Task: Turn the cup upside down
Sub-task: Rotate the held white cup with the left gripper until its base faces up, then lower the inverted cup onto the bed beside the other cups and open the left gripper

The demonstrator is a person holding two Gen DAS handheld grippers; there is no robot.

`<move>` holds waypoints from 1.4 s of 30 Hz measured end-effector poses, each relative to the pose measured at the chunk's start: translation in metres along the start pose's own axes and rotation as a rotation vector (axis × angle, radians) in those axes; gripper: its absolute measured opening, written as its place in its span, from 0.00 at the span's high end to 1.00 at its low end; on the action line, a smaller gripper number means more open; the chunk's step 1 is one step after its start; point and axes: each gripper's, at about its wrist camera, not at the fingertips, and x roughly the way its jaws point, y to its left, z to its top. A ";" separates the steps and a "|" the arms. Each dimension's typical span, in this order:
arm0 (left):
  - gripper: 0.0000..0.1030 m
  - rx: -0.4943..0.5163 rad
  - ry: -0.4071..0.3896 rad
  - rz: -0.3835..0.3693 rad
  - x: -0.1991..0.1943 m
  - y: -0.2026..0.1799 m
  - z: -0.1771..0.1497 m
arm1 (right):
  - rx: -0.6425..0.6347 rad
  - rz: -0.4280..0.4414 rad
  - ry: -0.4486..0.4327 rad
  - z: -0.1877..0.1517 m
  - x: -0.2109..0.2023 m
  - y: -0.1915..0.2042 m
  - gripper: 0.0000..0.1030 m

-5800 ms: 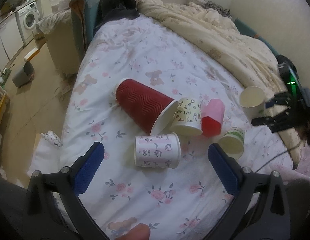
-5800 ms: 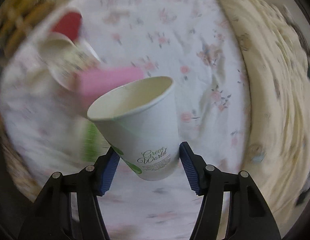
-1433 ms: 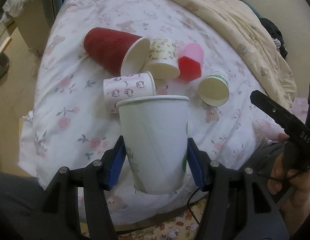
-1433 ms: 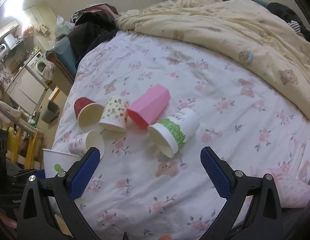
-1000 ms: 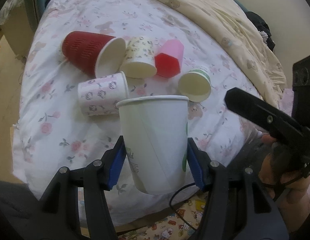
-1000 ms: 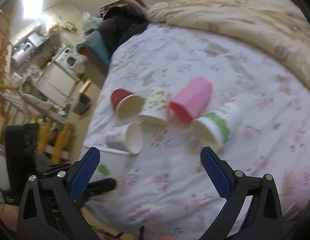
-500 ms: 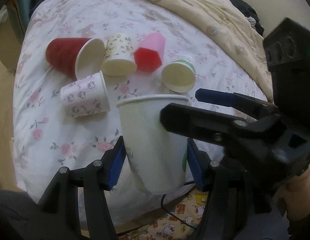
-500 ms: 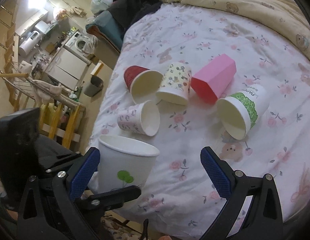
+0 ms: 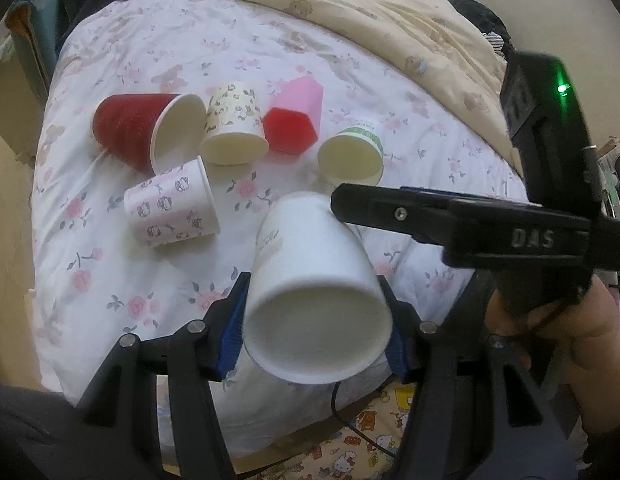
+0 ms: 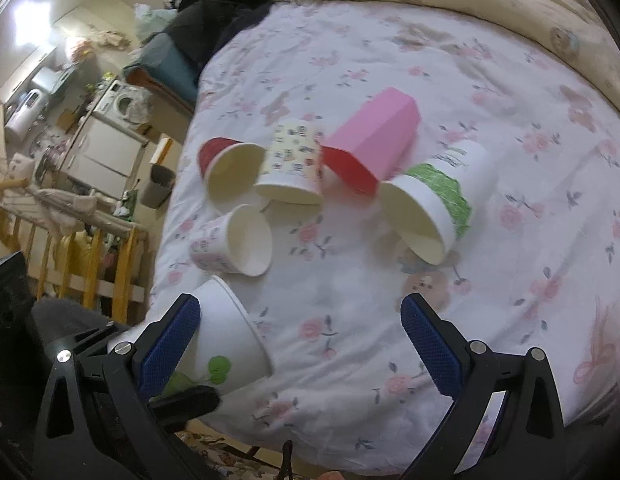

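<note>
Plain white paper cup with a green leaf print (image 9: 310, 280) is seen clamped between the blue pads of the left gripper (image 9: 316, 330), lower centre of the left wrist view, held over the near edge of the white floral bedsheet (image 9: 122, 60). Cup is tipped: what is judged to be the open mouth faces the camera, closed base points away toward the bed, long axis running roughly along the fingers. In the right wrist view the same cup (image 10: 230, 340) is found at lower left, just beside that gripper's left pad.

Right gripper (image 10: 306, 340) is held wide apart, nothing between the pads; one black finger is laid across the cup's far end in the left wrist view, contact cannot be told.

Five other paper cups (image 9: 234, 128) are lying on their sides, upper centre, well apart from the held cup.

Flip judged partway. The left hand has the cup; the rim has to be turned down toward the sheet.
</note>
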 end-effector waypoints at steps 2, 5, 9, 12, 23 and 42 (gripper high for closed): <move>0.48 -0.001 -0.001 -0.002 -0.001 0.000 0.001 | 0.006 -0.011 0.006 0.000 0.002 -0.002 0.00; 0.48 -0.002 -0.008 -0.003 -0.002 0.000 0.001 | 0.002 -0.044 0.019 -0.001 0.005 -0.003 0.00; 0.49 -0.002 -0.023 -0.011 -0.005 0.000 0.003 | 0.010 -0.057 0.025 -0.001 0.005 -0.007 0.00; 0.49 -0.003 -0.027 -0.012 -0.007 0.001 0.003 | 0.020 -0.057 0.031 -0.001 0.005 -0.009 0.00; 0.50 -0.044 -0.028 0.061 -0.005 0.013 0.028 | 0.131 -0.098 -0.158 0.002 -0.048 -0.038 0.00; 0.50 -0.092 -0.021 0.322 0.097 -0.018 0.074 | 0.266 -0.028 -0.230 -0.005 -0.083 -0.080 0.00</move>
